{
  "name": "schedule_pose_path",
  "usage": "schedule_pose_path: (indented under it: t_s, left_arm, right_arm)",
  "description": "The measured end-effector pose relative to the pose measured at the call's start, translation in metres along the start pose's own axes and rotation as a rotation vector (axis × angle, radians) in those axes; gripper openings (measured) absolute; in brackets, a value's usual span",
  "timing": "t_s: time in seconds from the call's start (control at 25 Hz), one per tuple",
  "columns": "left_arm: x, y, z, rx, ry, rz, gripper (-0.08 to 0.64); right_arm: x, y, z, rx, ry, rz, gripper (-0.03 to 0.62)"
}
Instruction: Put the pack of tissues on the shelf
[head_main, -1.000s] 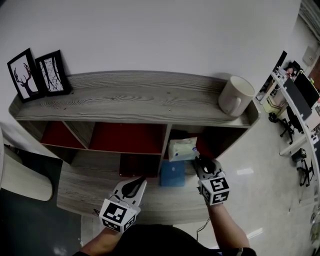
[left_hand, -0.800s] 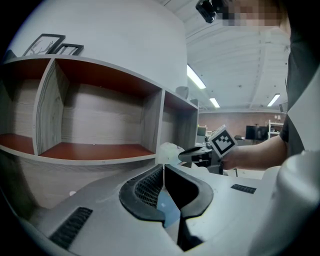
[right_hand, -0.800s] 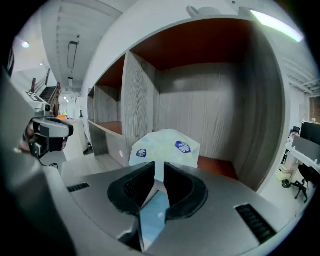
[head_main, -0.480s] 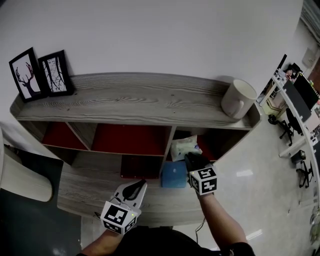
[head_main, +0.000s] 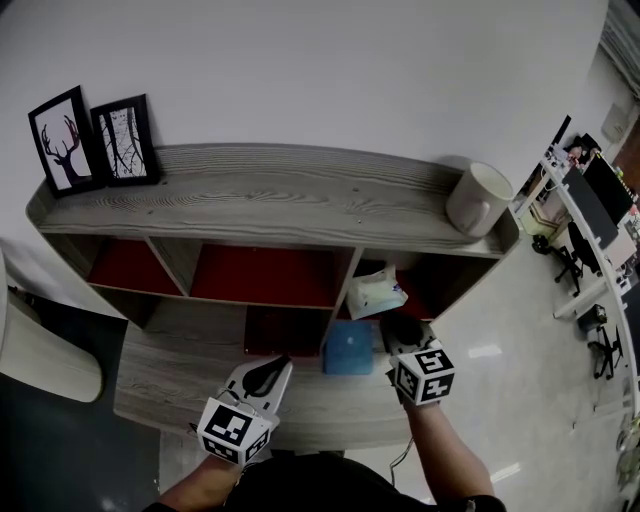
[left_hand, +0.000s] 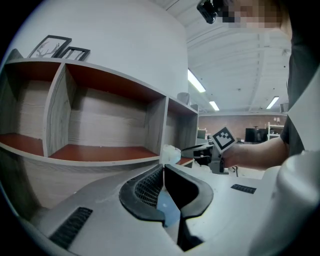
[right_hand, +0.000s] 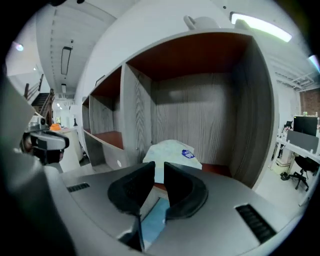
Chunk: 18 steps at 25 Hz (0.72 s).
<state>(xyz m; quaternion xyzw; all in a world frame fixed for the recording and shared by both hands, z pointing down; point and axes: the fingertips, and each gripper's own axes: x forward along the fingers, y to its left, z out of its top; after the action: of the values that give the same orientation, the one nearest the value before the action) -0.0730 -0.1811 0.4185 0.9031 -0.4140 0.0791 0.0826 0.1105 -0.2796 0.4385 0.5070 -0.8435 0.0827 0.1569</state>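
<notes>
Pack of tissues (head_main: 377, 295) at right compartment mouth of shelf (head_main: 270, 190), clamped in right gripper (head_main: 401, 326); left gripper (head_main: 279, 364) closed, empty.

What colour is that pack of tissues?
The pack of tissues is whitish with a small blue mark; best in the right gripper view.

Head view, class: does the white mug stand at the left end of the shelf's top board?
No, the white mug sits at the right end of the top board, while two picture frames take the left end.
</notes>
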Motion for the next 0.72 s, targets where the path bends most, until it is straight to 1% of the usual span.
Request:
schedule_pose_path:
  t_s: [0.24,0.44,0.6,0.72]
  left_arm:
    - [-0.006,-0.006,0.007,0.002,-0.017,0.011,0.021]
    - [-0.013,-0.011,0.012,0.009,-0.023,0.025,0.021]
    - [-0.021,-0.012,0.016,-0.001,-0.029,0.045,0.021]
    - [-0.028,-0.013,0.023,-0.011,-0.044,0.064,0.021]
  right_arm:
    - [-0.045,0.024,0.009,0.055,-0.074,0.088,0.055]
    - [-0.076,0.035,0.014,0.097,-0.119,0.145,0.055]
    - [-0.095,0.043,0.019,0.161,-0.167,0.197,0.055]
    - [-0.108,0.047,0.023,0.168,-0.195,0.223,0.055]
